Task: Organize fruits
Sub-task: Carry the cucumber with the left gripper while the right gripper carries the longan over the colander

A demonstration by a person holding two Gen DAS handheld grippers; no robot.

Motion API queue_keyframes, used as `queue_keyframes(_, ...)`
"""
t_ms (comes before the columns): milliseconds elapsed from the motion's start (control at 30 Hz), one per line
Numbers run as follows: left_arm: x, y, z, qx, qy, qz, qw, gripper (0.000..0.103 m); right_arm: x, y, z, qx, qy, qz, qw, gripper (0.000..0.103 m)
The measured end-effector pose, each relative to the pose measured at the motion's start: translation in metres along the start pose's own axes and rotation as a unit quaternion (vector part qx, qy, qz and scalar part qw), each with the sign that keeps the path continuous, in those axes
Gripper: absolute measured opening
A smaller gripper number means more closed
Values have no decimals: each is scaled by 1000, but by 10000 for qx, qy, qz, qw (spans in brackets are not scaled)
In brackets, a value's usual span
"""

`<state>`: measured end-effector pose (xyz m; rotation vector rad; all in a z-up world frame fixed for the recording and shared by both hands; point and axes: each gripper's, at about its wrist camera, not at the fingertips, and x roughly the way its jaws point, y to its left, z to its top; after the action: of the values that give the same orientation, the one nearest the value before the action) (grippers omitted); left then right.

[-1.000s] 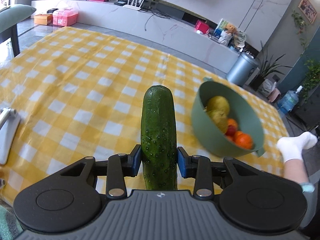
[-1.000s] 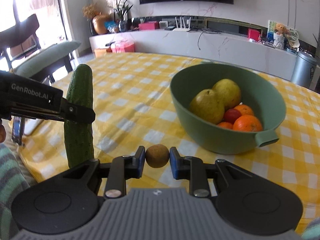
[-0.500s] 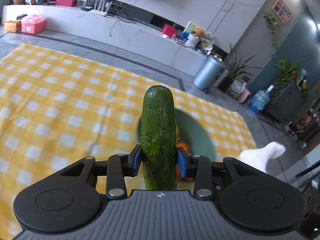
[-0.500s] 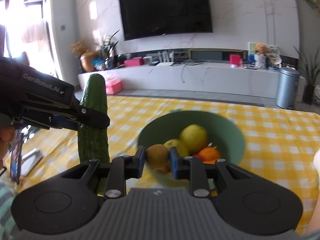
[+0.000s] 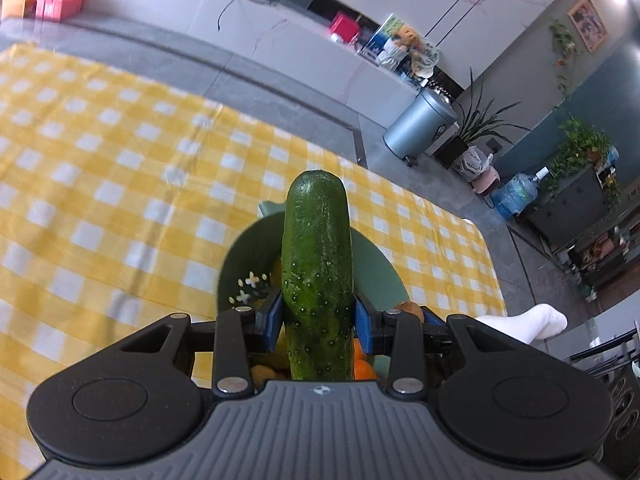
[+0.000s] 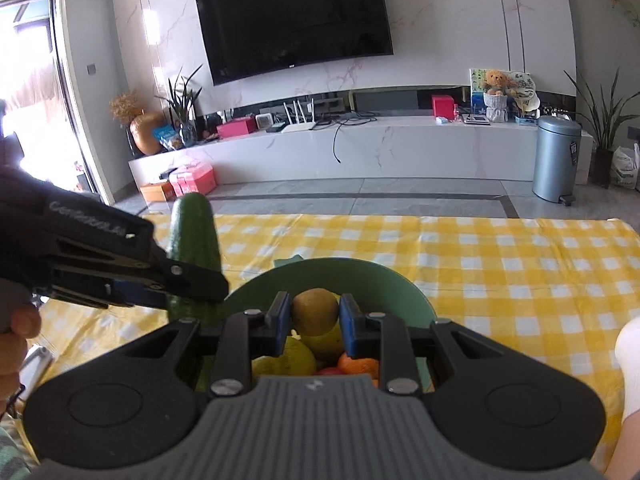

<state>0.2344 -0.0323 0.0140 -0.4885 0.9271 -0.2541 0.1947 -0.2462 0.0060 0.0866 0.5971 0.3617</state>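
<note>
My left gripper point(image 5: 316, 322) is shut on a long green cucumber point(image 5: 318, 264) and holds it upright over the green bowl point(image 5: 236, 264). My right gripper point(image 6: 314, 322) is shut on a brown kiwi point(image 6: 315, 310) just above the same bowl point(image 6: 384, 280). The bowl holds yellow pears point(image 6: 296, 360) and oranges point(image 6: 360, 364). In the right wrist view the left gripper point(image 6: 120, 276) and its cucumber point(image 6: 194, 236) stand at the bowl's left rim. The kiwi point(image 5: 410, 311) peeks out beside the left gripper in the left wrist view.
The bowl stands on a table with a yellow checked cloth point(image 6: 500, 264). A small pale object point(image 6: 36, 364) lies at the table's left edge. A white sock point(image 5: 524, 322) is at the right. The table's far edge drops to a grey floor.
Both grippers have moved forward and up over the bowl with their loads. The bowl now sits directly under both grippers' fingers.
</note>
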Motion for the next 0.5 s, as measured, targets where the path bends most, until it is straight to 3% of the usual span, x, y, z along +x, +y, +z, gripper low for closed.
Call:
queue_keyframes(133, 17, 5, 1, 21, 184, 187, 9997, 41, 13, -1, -1, -195, 229, -30, 9995, 23)
queue_keyframes(300, 28, 15, 7, -174, 406, 116, 9990, 42, 28, -7, 2, -421, 416, -88, 9982, 23)
queue_keyframes(500, 40, 21, 6, -323, 532, 204, 9979, 43, 40, -18, 4, -181, 558, -151, 9982, 23)
